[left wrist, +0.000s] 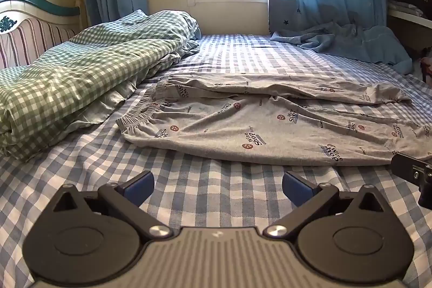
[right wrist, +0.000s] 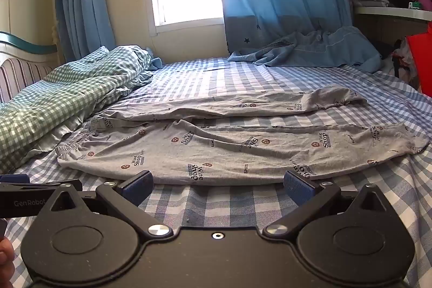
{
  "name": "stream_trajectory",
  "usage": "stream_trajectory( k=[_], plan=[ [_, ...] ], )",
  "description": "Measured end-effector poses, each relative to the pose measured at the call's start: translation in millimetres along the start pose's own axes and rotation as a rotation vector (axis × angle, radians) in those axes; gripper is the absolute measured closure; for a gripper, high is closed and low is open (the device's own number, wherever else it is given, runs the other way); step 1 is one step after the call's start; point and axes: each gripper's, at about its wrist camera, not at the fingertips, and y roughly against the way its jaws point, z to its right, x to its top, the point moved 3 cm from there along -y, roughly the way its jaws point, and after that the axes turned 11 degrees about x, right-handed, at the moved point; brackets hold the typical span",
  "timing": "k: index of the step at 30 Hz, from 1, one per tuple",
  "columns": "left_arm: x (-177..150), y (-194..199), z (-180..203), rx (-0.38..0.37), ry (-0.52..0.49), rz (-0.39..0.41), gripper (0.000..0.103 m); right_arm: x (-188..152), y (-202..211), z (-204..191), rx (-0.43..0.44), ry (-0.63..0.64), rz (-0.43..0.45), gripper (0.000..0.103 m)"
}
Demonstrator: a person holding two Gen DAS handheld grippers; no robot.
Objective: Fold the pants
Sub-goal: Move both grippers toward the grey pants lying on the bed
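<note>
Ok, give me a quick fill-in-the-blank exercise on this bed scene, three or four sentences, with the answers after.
1. The grey printed pants lie spread on a blue-and-white ____ bedsheet.
2. The pants' elastic waistband points toward the green checked ____ bunched at the left.
3. The right gripper has its jaws ____, holding nothing.
4. The left gripper sits short of the pants, its jaws ____ too.

Missing words: checked; duvet; open; open
</note>
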Motion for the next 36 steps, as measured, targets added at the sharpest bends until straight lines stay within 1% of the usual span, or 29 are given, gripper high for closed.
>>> stream_trajectory(
  k=[6,8,14,21,36],
  plan=[
    [0.7,-0.8,1.9,0.000,-0.005,0.005,0.000,-0.1,-1.0,2.0,-0.001,-0.004,-0.005,0.001],
    [-5.5,-1.7,-2.0,0.008,0.005,-0.006,0.000,-0.1,-1.1,2.7,-0.001,-0.005,-0.007,0.001],
    [-1.7,-5.8,1.1,0.018,0.002,-0.017,0.000,-0.2,2.1,10.3,0.002,-0.020,-0.014,0.000],
    [-1.8,-5.7,0.0,0.015,0.004,-0.017,0.000,-1.2,-4.1,8.0,-0.010,-0.020,-0.021,0.001],
    [-2.3,-6.1,-0.3,0.015,0.002,-0.017,0.000,-1.1,-9.3,9.5,-0.006,-0.019,-0.024,0.001]
  ],
)
